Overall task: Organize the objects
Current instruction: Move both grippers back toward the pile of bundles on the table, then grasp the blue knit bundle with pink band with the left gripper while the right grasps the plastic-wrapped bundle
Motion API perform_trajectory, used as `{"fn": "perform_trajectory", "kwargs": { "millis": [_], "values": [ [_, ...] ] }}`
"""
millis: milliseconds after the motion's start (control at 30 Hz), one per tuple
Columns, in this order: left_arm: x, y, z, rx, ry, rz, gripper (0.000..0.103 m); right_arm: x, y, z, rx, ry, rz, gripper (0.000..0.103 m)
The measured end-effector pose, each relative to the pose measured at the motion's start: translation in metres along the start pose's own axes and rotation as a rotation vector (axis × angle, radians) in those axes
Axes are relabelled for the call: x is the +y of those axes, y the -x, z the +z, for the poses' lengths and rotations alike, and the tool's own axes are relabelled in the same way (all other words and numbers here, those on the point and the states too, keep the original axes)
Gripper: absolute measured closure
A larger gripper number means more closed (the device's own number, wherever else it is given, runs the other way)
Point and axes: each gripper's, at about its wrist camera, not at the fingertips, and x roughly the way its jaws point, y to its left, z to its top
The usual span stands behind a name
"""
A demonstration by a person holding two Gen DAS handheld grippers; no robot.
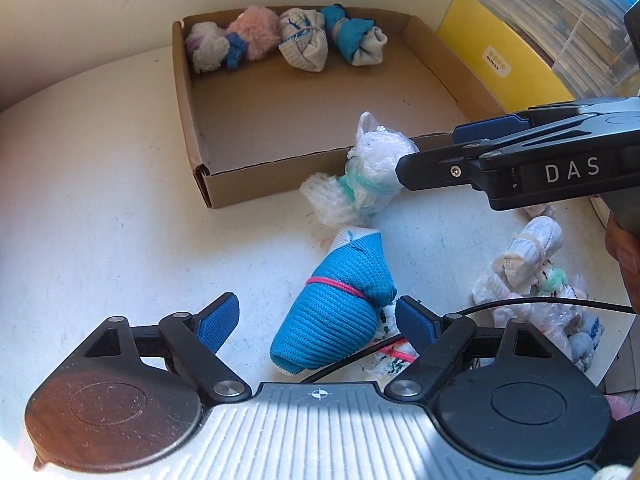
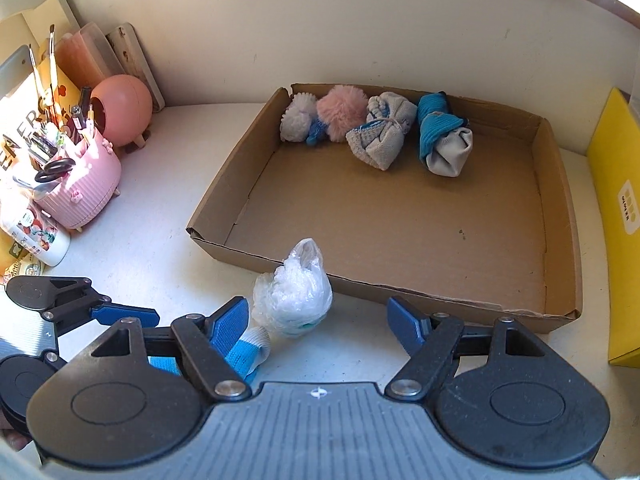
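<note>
A shallow cardboard tray [image 1: 192, 128] [image 2: 216, 208] holds several rolled sock bundles [image 1: 304, 42] [image 2: 380, 132] along its far wall. On the white table in front of it lie a plastic-wrapped bundle [image 1: 360, 176] [image 2: 296, 292] and a blue sock roll with a pink band [image 1: 336, 312] [image 2: 244, 354]. My left gripper [image 1: 318, 326] is open, its jaws on either side of the blue roll's near end. My right gripper [image 2: 318, 320] is open just above and beside the plastic-wrapped bundle; it also shows in the left wrist view [image 1: 436, 148].
A pile of more sock bundles [image 1: 532, 276] lies at the right. A yellow box [image 1: 504, 60] [image 2: 616, 216] stands right of the tray. A pink pen holder [image 2: 76, 188], a pink round object [image 2: 120, 108] and a jar [image 2: 36, 236] stand at the left. A wall is behind.
</note>
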Motion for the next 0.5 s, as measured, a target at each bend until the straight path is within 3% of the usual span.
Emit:
{"fn": "perform_trajectory", "kwargs": {
  "millis": [500],
  "values": [
    [0.007, -0.008, -0.002, 0.019, 0.001, 0.051, 0.012, 0.000, -0.014, -0.003, 0.011, -0.019, 0.008, 0.030]
  ]
}}
